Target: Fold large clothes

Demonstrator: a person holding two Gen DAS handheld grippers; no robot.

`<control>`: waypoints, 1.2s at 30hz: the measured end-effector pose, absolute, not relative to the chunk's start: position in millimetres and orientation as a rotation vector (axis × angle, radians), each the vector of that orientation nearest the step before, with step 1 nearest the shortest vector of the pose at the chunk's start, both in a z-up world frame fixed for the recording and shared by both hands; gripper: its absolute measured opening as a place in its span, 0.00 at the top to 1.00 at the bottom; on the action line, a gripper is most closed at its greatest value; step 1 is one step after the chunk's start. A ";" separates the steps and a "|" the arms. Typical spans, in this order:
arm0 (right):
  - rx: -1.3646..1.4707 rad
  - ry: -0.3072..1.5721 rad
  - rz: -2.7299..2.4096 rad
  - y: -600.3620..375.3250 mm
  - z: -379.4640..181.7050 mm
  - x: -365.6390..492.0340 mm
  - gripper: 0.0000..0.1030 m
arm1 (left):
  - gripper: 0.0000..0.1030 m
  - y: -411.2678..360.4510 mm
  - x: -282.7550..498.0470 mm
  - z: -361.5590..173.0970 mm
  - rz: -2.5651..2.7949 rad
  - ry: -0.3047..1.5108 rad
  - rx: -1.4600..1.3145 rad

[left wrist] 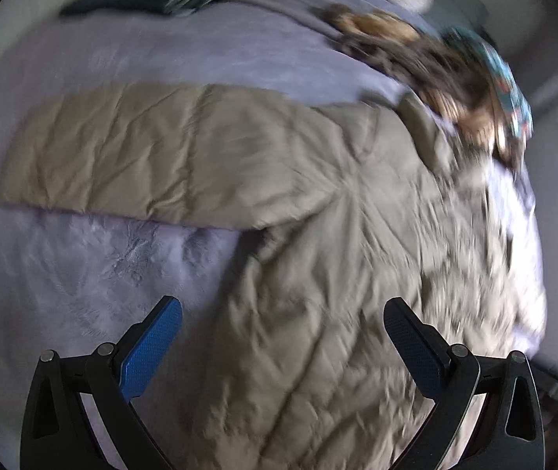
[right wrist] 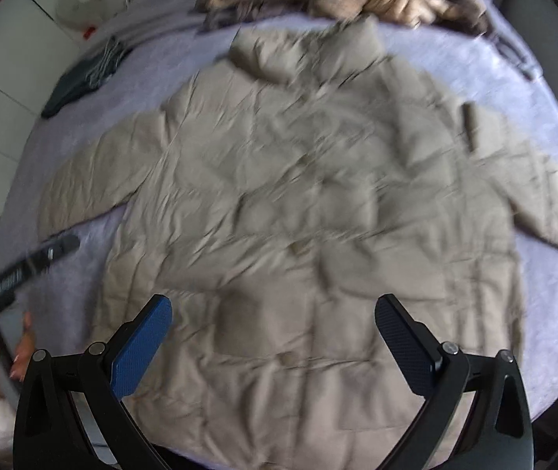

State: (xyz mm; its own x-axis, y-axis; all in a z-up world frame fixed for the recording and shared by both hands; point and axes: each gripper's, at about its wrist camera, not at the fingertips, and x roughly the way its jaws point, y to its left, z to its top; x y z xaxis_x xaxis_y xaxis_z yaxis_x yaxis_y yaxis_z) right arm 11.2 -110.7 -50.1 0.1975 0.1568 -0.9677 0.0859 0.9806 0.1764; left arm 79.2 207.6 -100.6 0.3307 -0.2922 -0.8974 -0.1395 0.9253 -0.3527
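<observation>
Tools spread wide, left tool [left wrist: 282,315] and right tool [right wrist: 273,311] empty above beige padded jacket [right wrist: 298,203], lilac bedspread [left wrist: 83,266] beneath

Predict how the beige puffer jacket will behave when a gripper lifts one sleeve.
The jacket is quilted and creased, so it will likely sag and drape. The lifted sleeve would probably drag the body along. Its smooth shell may slip between the pads.

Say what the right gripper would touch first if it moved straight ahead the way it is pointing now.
Most likely the beige jacket. The right gripper is open and aimed at the jacket's lower front, spread flat on the purple blanket. Nothing shows between them, though blur makes depth uncertain.
</observation>
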 end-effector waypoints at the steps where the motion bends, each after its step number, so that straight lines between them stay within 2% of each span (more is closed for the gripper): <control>1: 0.197 1.389 0.055 -101.2 -57.0 14.2 0.00 | 0.00 220.7 84.5 -111.1 -0.098 1.243 -0.461; 5: 0.149 1.429 0.078 -66.5 -80.0 23.7 0.00 | 0.00 271.1 109.0 -156.9 -0.080 1.238 -0.690; 9: 0.134 1.450 0.100 -41.5 -95.5 33.9 0.00 | 0.00 303.9 133.7 -184.5 -0.031 1.209 -0.767; 16: 0.128 1.432 0.121 -5.8 -115.0 62.2 0.00 | 0.02 371.6 169.1 -195.0 0.135 1.096 -0.823; 17: 0.134 1.424 0.126 -1.8 -117.6 67.9 0.00 | 0.13 381.1 173.8 -196.5 0.178 1.088 -0.814; 18: 0.140 1.419 0.129 0.4 -119.3 72.3 0.00 | 0.32 387.1 178.0 -198.5 0.195 1.090 -0.811; 19: 0.150 1.409 0.132 4.2 -122.5 78.7 0.00 | 0.44 393.4 182.8 -201.2 0.215 1.091 -0.798; 20: 0.162 1.402 0.136 7.9 -125.9 85.0 0.00 | 0.74 400.2 186.2 -203.1 0.210 1.080 -0.783; 21: 0.173 1.397 0.144 10.8 -128.4 90.1 0.00 | 0.89 402.8 187.4 -204.1 0.188 1.071 -0.776; 26: 0.253 1.319 0.176 26.4 -142.6 119.6 0.01 | 0.92 377.7 188.6 -166.1 0.232 0.994 -0.493; 27: 0.283 1.292 0.188 29.2 -144.4 126.4 0.12 | 0.92 371.3 185.4 -156.5 0.231 0.972 -0.442; 28: 0.308 1.274 0.201 31.8 -147.4 133.5 0.32 | 0.92 365.0 181.5 -144.2 0.227 0.942 -0.380; 29: 0.329 1.262 0.212 34.6 -150.3 139.4 0.45 | 0.92 359.8 178.2 -132.8 0.222 0.916 -0.334; 30: 0.346 1.255 0.217 37.3 -155.5 146.1 0.72 | 0.92 353.3 174.8 -119.4 0.212 0.887 -0.287; 31: 0.366 1.253 0.218 39.9 -161.6 152.4 0.84 | 0.92 347.4 172.2 -107.1 0.200 0.859 -0.254; 36: 0.493 1.258 0.304 48.6 -189.6 166.3 0.89 | 0.92 305.7 166.9 -54.9 0.086 0.765 -0.164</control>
